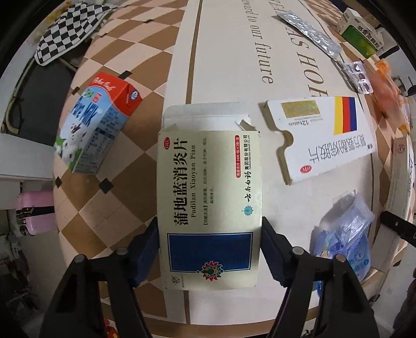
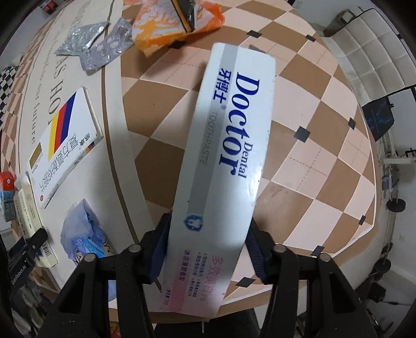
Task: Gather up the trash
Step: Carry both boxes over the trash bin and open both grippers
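Gripping the cream medicine box [image 1: 210,208] between its pads, the left gripper [image 1: 210,249] has it near the table's [image 1: 145,135] edge. Right gripper [image 2: 205,249] is clamped on the toothpaste box [image 2: 223,161], over the checkered side.

I saw a table [image 1: 145,59] under a brown-and-peach checked cloth with a cream lettered band. On it lay a milk carton [image 1: 96,122], a white striped medicine box [image 1: 325,135], foil blister strips [image 1: 312,33], an orange wrapper [image 2: 169,23] and a crumpled blue plastic bag [image 1: 345,228].
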`<state>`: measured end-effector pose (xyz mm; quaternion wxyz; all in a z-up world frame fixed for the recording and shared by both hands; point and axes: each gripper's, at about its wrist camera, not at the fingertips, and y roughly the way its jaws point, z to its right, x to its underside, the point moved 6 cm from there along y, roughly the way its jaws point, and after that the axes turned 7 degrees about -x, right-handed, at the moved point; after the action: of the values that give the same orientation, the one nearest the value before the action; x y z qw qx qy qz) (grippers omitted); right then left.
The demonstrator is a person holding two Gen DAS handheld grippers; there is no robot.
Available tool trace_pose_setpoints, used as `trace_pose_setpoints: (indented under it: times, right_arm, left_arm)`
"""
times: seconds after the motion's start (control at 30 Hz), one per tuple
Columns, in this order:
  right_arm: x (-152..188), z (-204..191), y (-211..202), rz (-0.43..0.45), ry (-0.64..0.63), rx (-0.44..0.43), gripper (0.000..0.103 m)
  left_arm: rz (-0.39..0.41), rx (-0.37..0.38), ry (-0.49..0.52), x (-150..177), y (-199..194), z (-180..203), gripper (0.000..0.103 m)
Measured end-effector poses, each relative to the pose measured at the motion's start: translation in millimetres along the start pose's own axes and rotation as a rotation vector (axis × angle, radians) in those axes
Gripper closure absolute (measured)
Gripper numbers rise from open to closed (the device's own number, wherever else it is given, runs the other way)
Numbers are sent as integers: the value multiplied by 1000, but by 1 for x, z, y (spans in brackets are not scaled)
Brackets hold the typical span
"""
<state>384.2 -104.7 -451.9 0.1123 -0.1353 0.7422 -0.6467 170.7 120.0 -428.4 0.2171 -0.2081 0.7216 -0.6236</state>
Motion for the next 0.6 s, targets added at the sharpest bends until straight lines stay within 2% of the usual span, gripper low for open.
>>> trace_pose_setpoints:
  times: [0.13, 0.4, 0.5, 0.6]
  right_arm:
    - [26, 11, 6, 17, -20, 17, 52]
    - [122, 28, -3, 123, -42, 22, 52]
    - [147, 31, -20, 152, -80, 31, 52]
    - [186, 36, -33, 165, -131, 10, 52]
  left_arm:
    - [49, -16, 23, 33, -10, -15, 34]
    - [133, -21, 85, 79, -46, 2, 34]
    - [168, -15, 89, 104, -65, 4, 34]
    - [194, -2, 77, 130, -86, 5, 34]
